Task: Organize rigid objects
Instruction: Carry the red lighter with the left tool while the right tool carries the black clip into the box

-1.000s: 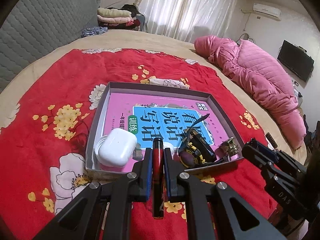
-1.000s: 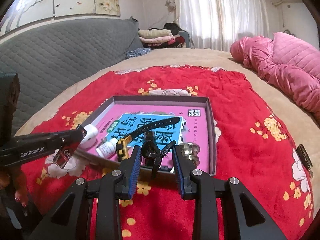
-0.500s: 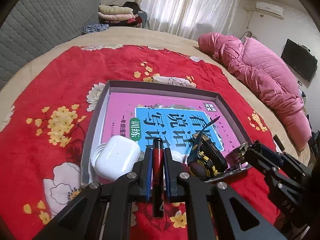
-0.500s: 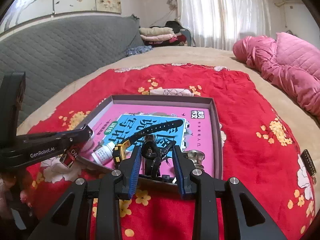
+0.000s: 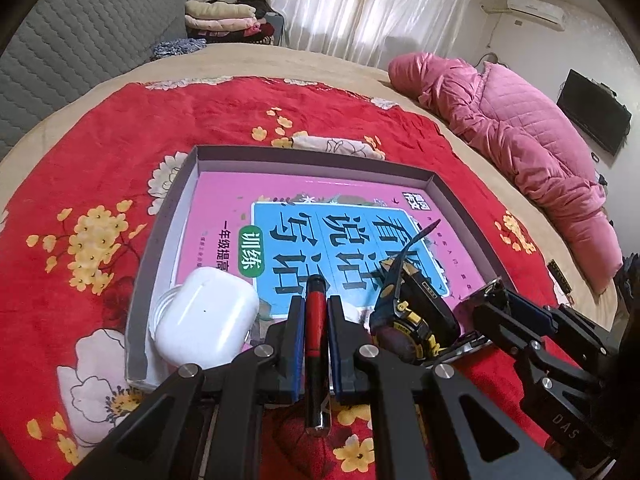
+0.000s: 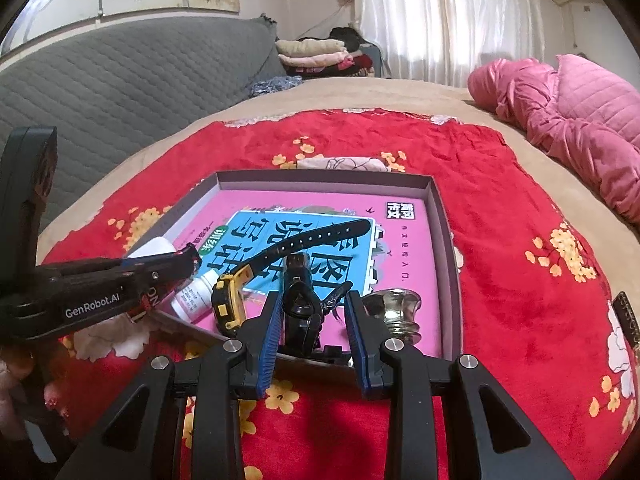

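Observation:
A red-and-black pen (image 5: 315, 328) stands between the blue pads of my left gripper (image 5: 315, 302), which is shut on it just above the near wall of the grey tray (image 5: 452, 196). A pink book (image 5: 248, 200) lines the tray. On it lie a white earbud case (image 5: 208, 320), a black-and-yellow watch (image 5: 412, 320), a small white bottle (image 6: 192, 300) and a brass cup (image 6: 394, 312). My right gripper (image 6: 312, 300) is shut on a small black gadget (image 6: 298, 304) with a short cord, over the tray's near edge. The left gripper (image 6: 188, 258) reaches in from the left.
The tray (image 6: 442, 216) rests on a red flowered cloth (image 6: 520, 200) over a bed. A pink quilt (image 5: 520, 132) lies at the right, a grey padded headboard (image 6: 140, 76) at the left. A small dark tag (image 6: 628, 312) sits on the cloth. A person's hand (image 6: 8, 372) shows at lower left.
Both grippers have come forward and lower toward the tray's near edge, so the tray looks larger. The pen and the black gadget stay gripped as before.

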`<state>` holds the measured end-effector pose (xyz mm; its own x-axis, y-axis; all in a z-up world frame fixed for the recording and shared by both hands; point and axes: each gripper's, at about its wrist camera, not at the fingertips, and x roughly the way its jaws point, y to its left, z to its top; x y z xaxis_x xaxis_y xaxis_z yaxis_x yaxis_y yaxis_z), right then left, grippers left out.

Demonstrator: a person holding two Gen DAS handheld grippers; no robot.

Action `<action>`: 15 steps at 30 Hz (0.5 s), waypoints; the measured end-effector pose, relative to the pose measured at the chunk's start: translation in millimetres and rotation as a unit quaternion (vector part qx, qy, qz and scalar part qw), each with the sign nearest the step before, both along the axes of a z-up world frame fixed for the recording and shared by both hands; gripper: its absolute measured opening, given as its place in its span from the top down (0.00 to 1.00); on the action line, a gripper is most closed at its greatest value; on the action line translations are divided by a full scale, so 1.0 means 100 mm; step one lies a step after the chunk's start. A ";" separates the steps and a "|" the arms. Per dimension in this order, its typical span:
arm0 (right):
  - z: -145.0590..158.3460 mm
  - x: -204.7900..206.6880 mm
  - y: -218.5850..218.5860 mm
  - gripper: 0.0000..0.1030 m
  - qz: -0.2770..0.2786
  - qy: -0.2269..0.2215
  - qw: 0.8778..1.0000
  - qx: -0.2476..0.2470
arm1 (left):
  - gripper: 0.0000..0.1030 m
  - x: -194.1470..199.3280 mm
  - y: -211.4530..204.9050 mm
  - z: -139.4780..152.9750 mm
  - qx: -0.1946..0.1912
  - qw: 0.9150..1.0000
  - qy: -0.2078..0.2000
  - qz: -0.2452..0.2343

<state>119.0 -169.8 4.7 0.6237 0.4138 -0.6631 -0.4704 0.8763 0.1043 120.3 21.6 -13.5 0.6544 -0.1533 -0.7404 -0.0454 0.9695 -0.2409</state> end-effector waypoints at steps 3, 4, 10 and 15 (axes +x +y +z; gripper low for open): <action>-0.01 0.01 0.02 0.69 0.002 0.001 1.000 -0.002 | 0.89 0.00 0.01 -0.03 -0.004 1.000 0.004 0.000; -0.01 0.01 0.04 0.69 0.003 0.000 1.000 -0.003 | 0.89 0.00 0.02 -0.04 -0.004 1.000 0.004 0.000; -0.04 0.01 0.13 0.69 0.017 0.001 1.000 -0.010 | 0.89 0.04 0.03 -0.11 -0.007 1.000 0.013 0.001; -0.09 0.02 0.20 0.69 0.020 0.005 0.999 -0.029 | 0.89 0.05 0.05 -0.17 -0.011 1.000 0.022 0.002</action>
